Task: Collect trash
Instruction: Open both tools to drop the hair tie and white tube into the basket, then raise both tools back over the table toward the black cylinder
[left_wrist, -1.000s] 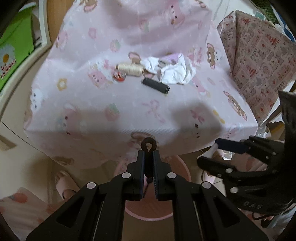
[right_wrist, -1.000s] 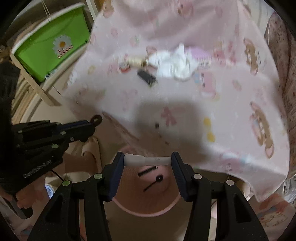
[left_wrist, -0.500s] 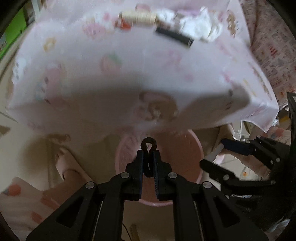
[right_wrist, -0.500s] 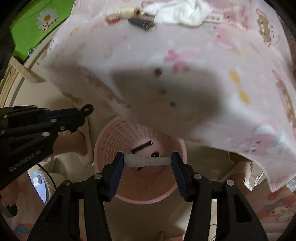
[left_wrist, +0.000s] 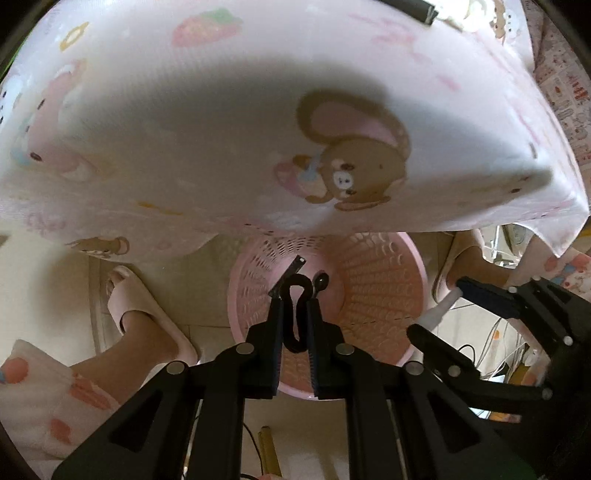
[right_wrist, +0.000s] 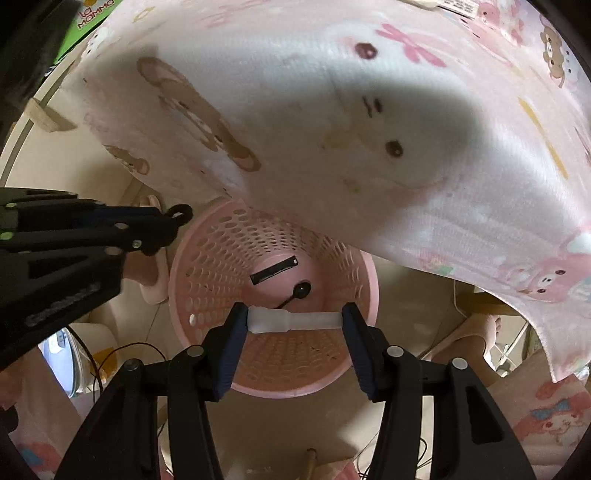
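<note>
Seen from the left wrist, a foot in a pink slipper (left_wrist: 147, 314) stands on the pale floor to the left of the left gripper (left_wrist: 295, 306), beside a fuzzy trouser leg printed with orange shapes. The left gripper points down over a pink basket (left_wrist: 384, 295) with a perforated wall; a black hair tie (left_wrist: 295, 314) sits looped between its narrowly spaced fingers, and the jaws are just opening around it. Past the fingertips, on the basket floor, lie a flat black strip (left_wrist: 288, 275) and a small black spoon (left_wrist: 320, 282). Above and ahead of the gripper hangs the edge of a pink tablecloth (left_wrist: 221, 129) with bears, a strawberry and bows. To its right the right gripper (left_wrist: 443, 306) reaches in, carrying a pale tube. In the right wrist view, the far upper left holds a green box (right_wrist: 92, 14) whose lettering reads "La MOMMO", though it is partly cut off. Lower on the left, the left gripper (right_wrist: 173, 221) juts toward the basket rim (right_wrist: 177, 295) with the tie's loop showing at its tip. The right gripper (right_wrist: 293, 321) is clamped end to end on a white translucent tube (right_wrist: 291, 320), held crosswise directly over the basket mouth. Below the tube lie the strip (right_wrist: 273, 274) and spoon (right_wrist: 301, 288). The tablecloth (right_wrist: 406, 129) overhangs the basket's far side, and at the top right a printed label on the table is too blurred to read.
</note>
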